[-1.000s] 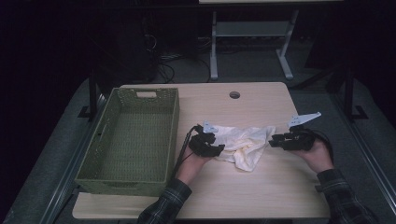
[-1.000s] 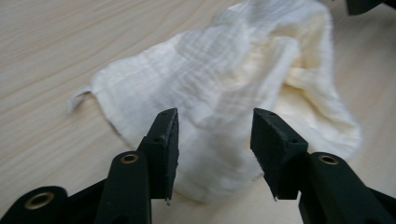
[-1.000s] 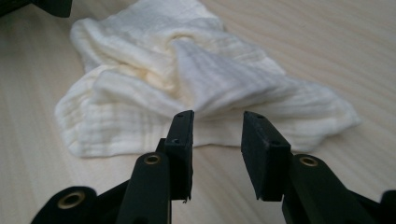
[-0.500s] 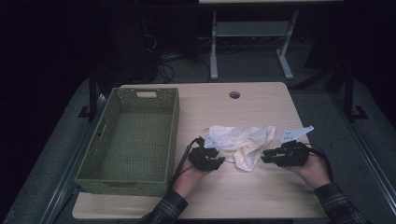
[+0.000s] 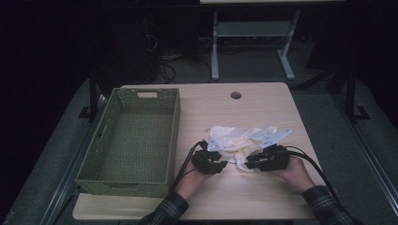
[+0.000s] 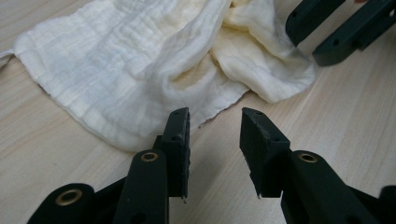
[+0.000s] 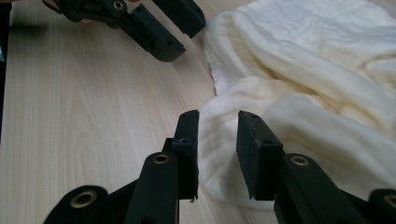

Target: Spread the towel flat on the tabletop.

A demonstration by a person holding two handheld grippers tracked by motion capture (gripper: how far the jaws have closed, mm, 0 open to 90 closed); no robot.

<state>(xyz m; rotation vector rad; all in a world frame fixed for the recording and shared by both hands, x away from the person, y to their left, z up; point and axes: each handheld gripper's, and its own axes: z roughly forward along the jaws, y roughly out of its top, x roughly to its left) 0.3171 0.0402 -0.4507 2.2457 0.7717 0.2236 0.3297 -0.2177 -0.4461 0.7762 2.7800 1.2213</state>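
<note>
Compared with one second ago, both hands have come nearer to the person's edge of the bench (image 5: 263, 101), and the right one has also moved inward toward the cloth (image 5: 237, 140); the fingers of both tools have just been closing a little, with nothing pressed between them.

At the far left stands a green woven basket (image 5: 171, 126), rectangular, with a cut-out handle in its short wall. It is well apart from the left gripper (image 6: 215, 128).

The left gripper has its fingers (image 6: 180, 135) spread, with bare wood in the gap. The hem of the cloth lies just in front of the left fingertip. The hand lies low on the bench, pointing toward the other hand.

The cloth is a cream, crinkled gauze, soft and bunched in folds, lying between and just beyond the two tools.

The right gripper (image 7: 217, 126) also has its fingers (image 7: 254, 140) spread. A thick fold of the cloth lies between and ahead of them, but they are not pinching it. This hand is low too, turned inward.
</note>
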